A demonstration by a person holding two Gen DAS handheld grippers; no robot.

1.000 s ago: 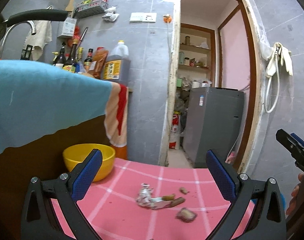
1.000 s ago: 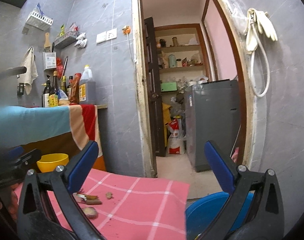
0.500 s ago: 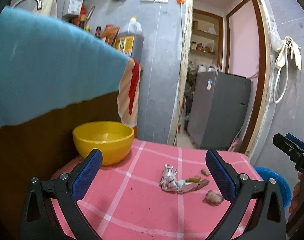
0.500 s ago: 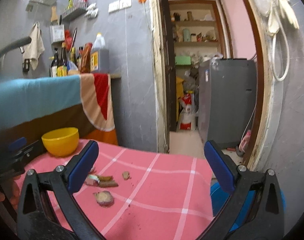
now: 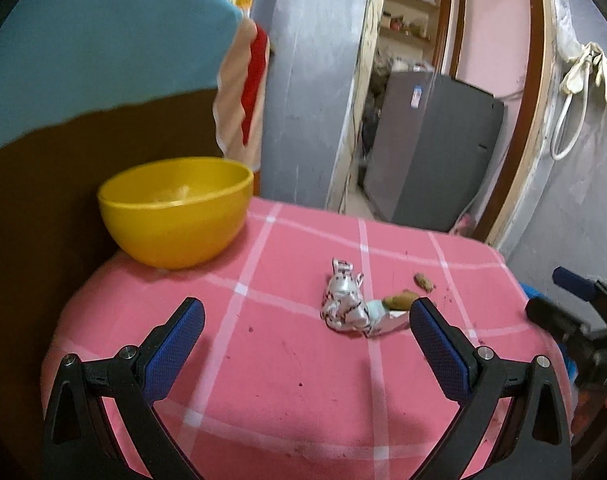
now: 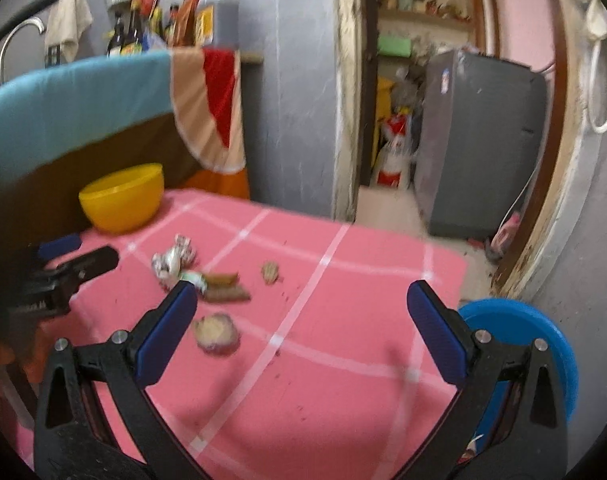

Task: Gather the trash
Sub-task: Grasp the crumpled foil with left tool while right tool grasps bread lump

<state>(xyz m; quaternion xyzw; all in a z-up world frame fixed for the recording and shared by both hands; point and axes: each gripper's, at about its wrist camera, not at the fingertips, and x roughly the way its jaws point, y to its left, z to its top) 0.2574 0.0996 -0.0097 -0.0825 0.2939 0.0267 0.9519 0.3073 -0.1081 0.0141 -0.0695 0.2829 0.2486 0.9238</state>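
Pink checked cloth covers the small table in front of us, and the trash lies on it in a loose cluster. We see a crumpled silver-and-white wrapper near the middle, touching a flat brown scrap beside it. A small brown crumb sits a little apart toward the far edge, and a round pale piece of food waste lies nearer to us in the right wrist view. Our left gripper hangs above the near part of the cloth, its blue-padded fingers spread wide and holding nothing; the wrapper shows between them, closer to the right-hand finger. Our right gripper is spread just as wide and is empty too, with the pale piece just beside its left-hand finger. A yellow bowl stands at the far left corner of the table, well apart from the trash. A blue basin sits low beside the table's right edge.
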